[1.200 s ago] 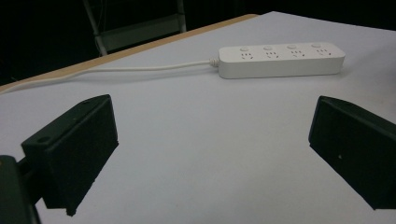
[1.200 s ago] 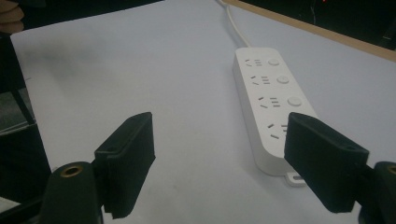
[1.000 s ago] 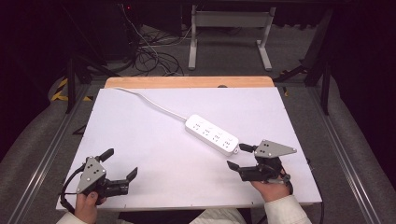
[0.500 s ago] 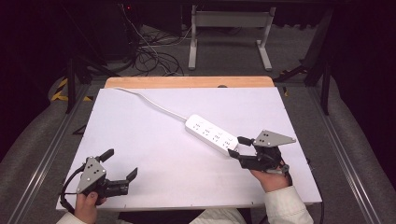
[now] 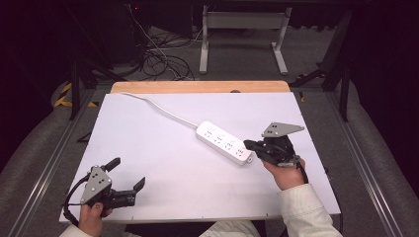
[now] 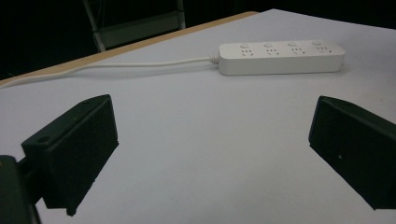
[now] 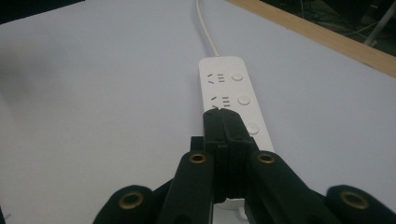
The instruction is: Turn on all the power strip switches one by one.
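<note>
The work surface is a white table top (image 5: 163, 173) with a wooden strip (image 5: 197, 87) along its far edge, set in a dark room. Beyond the far edge, a tangle of black cables (image 5: 158, 59) lies on the floor next to a grey metal stand (image 5: 242, 34). Grey padded borders run along the left and right sides of the table. Nothing lies on the surface between the grippers and the strip.

The power strip (image 5: 224, 142) is a white, elongated block lying flat on the table, right of centre, angled from far left to near right. Its top face carries a row of socket openings, each paired with a round button. A white cord (image 5: 163, 111) leaves its far-left end and runs in a curve toward the far-left corner of the table.

The right gripper (image 5: 249, 144) is at the near-right end of the power strip. Its jaws have just been closing and now meet flat against each other with nothing between them. In the right gripper view, the joined tips sit over the strip's near half, covering part of its top; contact cannot be confirmed.

The left gripper (image 5: 127, 174) rests at the near-left corner, well apart from the strip, jaws spread wide and holding nothing.
</note>
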